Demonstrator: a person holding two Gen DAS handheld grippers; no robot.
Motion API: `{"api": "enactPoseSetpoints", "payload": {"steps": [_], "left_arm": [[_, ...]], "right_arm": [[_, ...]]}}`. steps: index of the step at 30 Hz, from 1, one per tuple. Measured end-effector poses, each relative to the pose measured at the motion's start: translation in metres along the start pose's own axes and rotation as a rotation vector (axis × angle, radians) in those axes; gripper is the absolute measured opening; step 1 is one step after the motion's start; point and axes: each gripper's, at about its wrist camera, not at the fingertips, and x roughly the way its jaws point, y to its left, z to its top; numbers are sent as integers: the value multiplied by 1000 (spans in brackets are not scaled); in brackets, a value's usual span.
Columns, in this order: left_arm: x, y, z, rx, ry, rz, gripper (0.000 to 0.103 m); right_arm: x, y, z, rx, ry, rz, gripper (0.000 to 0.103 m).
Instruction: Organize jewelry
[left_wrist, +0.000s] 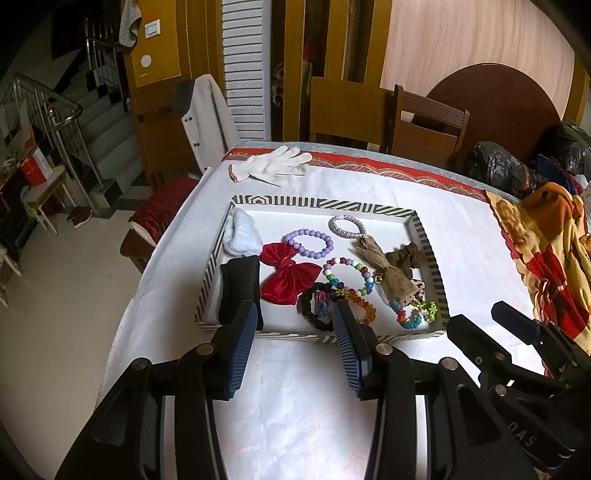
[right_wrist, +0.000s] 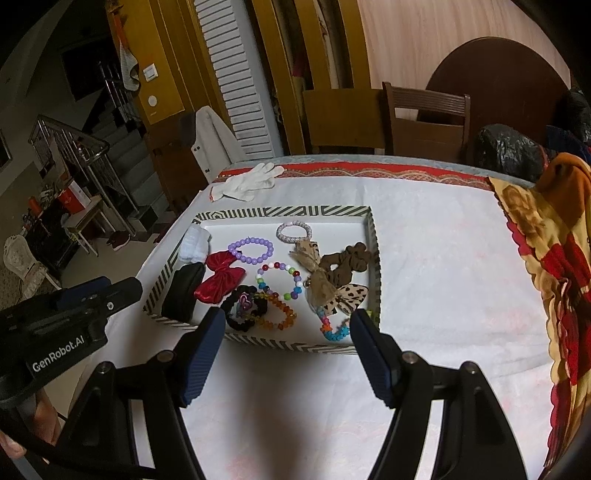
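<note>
Jewelry is gathered in the striped tray (left_wrist: 428, 236); left gripper (left_wrist: 295, 325) and right gripper (right_wrist: 288, 328) are held wide open, empty, near it.

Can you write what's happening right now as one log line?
left gripper: open, empty | right gripper: open, empty | tray: full, untouched | red bow: in tray

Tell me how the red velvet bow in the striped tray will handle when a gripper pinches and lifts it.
The red velvet bow looks like soft fabric, so its loops would probably squash and droop. It seems light. It touches the purple bead bracelet, which may shift.
</note>
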Motion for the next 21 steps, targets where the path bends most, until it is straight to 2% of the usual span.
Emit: {"api": "enactPoseSetpoints", "payload": {"steps": [14,21], "left_arm": [[2,0,0,2,3,-3,55],[3,2,0,-7,6,-35,55]], "right_arm": [[2,-2,-2,12,4,4,73],[4,-1,-3,14,9,6,73]]}}
